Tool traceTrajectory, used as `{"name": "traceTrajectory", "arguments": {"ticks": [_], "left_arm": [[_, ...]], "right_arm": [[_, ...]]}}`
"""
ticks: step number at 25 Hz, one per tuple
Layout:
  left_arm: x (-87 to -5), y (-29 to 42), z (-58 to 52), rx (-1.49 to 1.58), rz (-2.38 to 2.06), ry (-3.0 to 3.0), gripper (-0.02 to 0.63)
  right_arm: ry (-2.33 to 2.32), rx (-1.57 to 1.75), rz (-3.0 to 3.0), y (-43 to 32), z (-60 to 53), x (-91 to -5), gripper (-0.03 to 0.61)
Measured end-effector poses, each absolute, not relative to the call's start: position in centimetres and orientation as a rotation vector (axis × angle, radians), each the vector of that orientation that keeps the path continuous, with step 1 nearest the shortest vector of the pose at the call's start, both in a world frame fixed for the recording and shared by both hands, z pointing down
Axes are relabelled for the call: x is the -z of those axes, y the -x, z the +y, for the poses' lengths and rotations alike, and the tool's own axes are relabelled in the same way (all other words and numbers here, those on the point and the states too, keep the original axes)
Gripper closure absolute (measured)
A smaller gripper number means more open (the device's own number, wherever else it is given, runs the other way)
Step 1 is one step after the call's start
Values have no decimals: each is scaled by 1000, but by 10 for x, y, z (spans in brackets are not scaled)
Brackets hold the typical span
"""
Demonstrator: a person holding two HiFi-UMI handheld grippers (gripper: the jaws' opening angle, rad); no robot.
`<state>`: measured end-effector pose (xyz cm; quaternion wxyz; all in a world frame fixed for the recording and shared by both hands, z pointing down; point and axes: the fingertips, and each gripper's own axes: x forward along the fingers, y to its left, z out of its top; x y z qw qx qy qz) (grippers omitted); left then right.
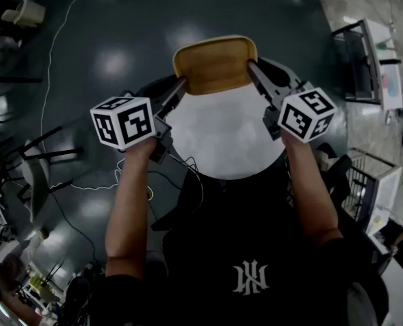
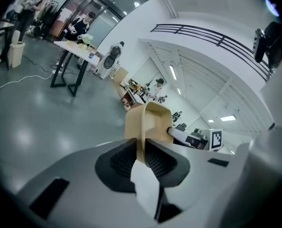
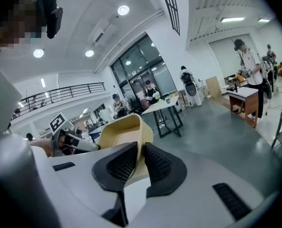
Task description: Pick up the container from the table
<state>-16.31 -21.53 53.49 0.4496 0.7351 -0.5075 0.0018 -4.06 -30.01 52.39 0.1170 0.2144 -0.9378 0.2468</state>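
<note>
A tan, rounded-rectangular plastic container (image 1: 215, 63) hangs in the air above the round white table (image 1: 221, 141), held between both grippers. My left gripper (image 1: 181, 85) is shut on its left wall, which shows as a thin tan edge pinched between the ribbed black pads (image 2: 124, 158). My right gripper (image 1: 251, 66) is shut on its right wall. In the right gripper view the container (image 3: 117, 132) opens toward the left, its wall clamped between the pads (image 3: 157, 165). Each gripper view shows the other gripper across the container (image 2: 152, 120).
Dark glossy floor surrounds the table, with a white cable (image 1: 58, 39) and chairs (image 1: 38, 175) at the left. Desks and wire racks (image 1: 374, 60) stand at the right. A trestle table (image 3: 167, 108) and several people stand far off.
</note>
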Motion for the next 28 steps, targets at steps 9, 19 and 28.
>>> {"name": "traceTrajectory", "arguments": {"ticks": [9,19,28], "left_arm": [[-458,178,-208,32,-1260,-1993,557],[-375,154,-194,79,-1209,-2203,560],[-314,128,-179,96,-1189,-2351,560]], "right_arm": [[-726,-556,-2858,51,-285,-435,506],[-886,-338,-2968,19,-254,-344,506],[-973,-225,-3037,-14,-224,-295,506]]}}
